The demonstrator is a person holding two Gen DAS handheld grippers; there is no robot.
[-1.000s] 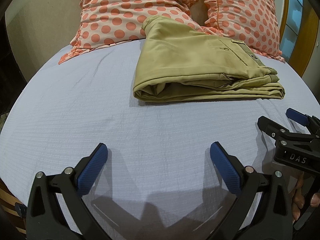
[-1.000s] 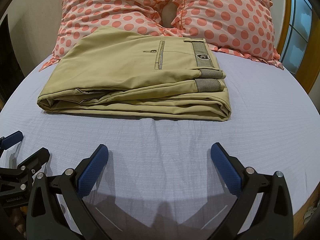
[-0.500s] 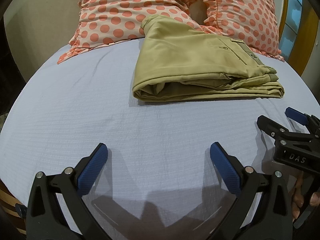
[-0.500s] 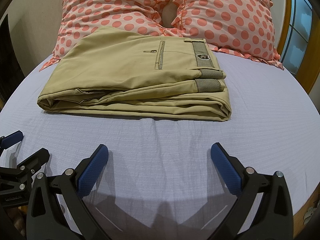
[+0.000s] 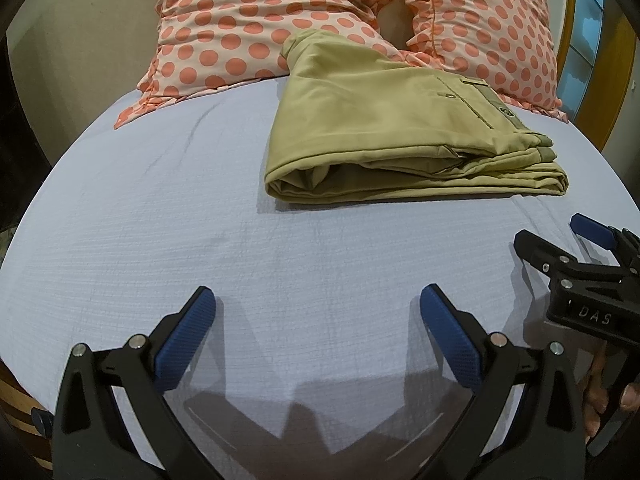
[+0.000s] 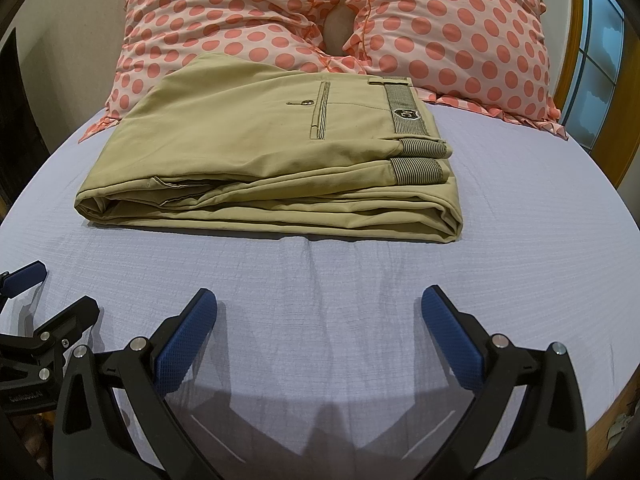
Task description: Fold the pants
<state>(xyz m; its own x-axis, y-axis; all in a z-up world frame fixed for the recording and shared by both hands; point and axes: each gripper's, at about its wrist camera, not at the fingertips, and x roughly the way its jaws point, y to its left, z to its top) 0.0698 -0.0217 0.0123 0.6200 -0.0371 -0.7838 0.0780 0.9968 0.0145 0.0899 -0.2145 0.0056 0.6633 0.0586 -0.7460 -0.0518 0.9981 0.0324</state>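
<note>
The khaki pants (image 6: 264, 160) lie folded in a flat stack on the light blue bed sheet (image 6: 320, 292), waistband to the right, far edge against the pillows. They also show in the left wrist view (image 5: 384, 136), up and to the right. My left gripper (image 5: 318, 304) is open and empty over bare sheet, short of the pants. My right gripper (image 6: 320, 304) is open and empty, just in front of the stack's near edge. Each gripper shows at the edge of the other's view.
Two pink pillows with orange dots (image 6: 256, 16) (image 6: 460, 28) lean at the head of the bed. A wooden-framed window (image 6: 600, 64) is at the right. The bed's front edge runs just below the grippers. A dark gap is at the left (image 5: 16, 152).
The left wrist view has shifted very slightly; the pants sit a touch higher in it. The right gripper and the pants have not moved.
</note>
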